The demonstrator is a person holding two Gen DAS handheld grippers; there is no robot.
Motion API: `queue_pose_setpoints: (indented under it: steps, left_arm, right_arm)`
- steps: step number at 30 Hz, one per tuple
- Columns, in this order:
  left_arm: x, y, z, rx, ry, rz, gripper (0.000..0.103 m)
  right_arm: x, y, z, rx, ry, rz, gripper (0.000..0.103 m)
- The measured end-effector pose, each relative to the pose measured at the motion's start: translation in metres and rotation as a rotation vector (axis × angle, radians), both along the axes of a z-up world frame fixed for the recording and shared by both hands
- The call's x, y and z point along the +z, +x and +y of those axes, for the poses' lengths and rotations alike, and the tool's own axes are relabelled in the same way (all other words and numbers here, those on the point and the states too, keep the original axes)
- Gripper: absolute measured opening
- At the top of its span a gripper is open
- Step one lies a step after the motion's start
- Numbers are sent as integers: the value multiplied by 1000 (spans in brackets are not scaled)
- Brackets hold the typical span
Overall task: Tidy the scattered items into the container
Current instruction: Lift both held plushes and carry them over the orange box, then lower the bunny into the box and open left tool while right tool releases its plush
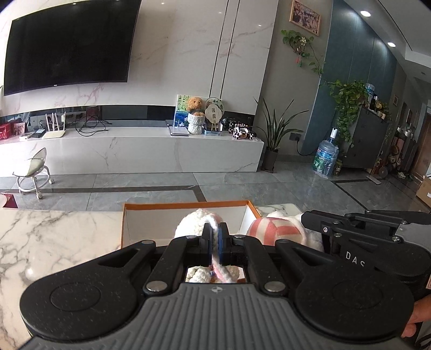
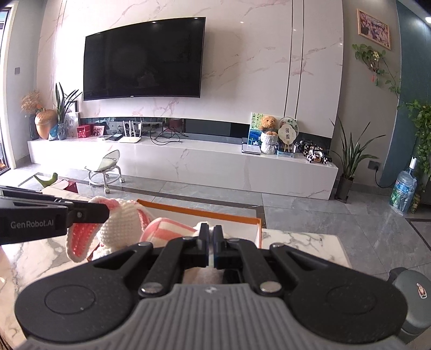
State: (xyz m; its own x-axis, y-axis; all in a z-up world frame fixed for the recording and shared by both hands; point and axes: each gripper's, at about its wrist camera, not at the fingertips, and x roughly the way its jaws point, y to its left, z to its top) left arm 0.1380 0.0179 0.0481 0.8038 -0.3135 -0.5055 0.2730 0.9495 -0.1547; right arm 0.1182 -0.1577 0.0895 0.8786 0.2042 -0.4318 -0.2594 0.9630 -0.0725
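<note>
A living room with a marble wall, one dark TV (image 2: 144, 58) hung on it, and a long white console (image 2: 188, 161) below. On the console stand one teddy bear (image 2: 268, 122), one white router (image 2: 129, 134) with three antennas visible, two red boxes (image 2: 90, 131) and a round fan (image 2: 287, 129). One small wheeled stool (image 2: 106, 168) sits on the grey tiled floor, and one water jug (image 1: 326, 154) stands by the blue wall. One framed picture (image 1: 305, 16) hangs high on the right.

In the foreground is a marble table (image 1: 54, 242) with one orange box (image 1: 186, 206), open, white inside.

There is one knitted toy (image 2: 126, 220), cream with pink-and-white stripes and a pink-lined ear (image 2: 80, 237). It hangs over the near edge of the box, between the two grippers.

The left gripper (image 1: 215, 237) is clamped on a cream strand of the toy, pinched tight between its blue-edged pads. The right gripper (image 2: 211, 239) has its fingers drawn together on a cream part of the toy, with only a thin gap showing; more of the toy lies under its frame.

Writing: "GenRobot.AI" on the side of the left gripper in the right wrist view; "DAS" on the right gripper's side in the left wrist view, the rest cut off. A hand (image 1: 416, 317) shows at the right edge there.
</note>
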Motion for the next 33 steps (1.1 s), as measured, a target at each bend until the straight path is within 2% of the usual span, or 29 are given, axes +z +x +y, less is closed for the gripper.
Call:
queue_pose_setpoints:
  steps: [6,13,21,33]
  left_arm:
    - [2,27,0,-5,25,-1,5]
    - [-13,65,6,14,38,36,5]
    - [-49,107,12,31,76,122,5]
    - [-96,158,28,-1,118,246,5]
  right_arm:
    - [6,30,7,20,-30,-27,2]
    - [-3,70,18,31,-56,-16,2]
    - [-34,125,33,45,-99,71,2]
    - [-90,211,56,92,-162,240,2]
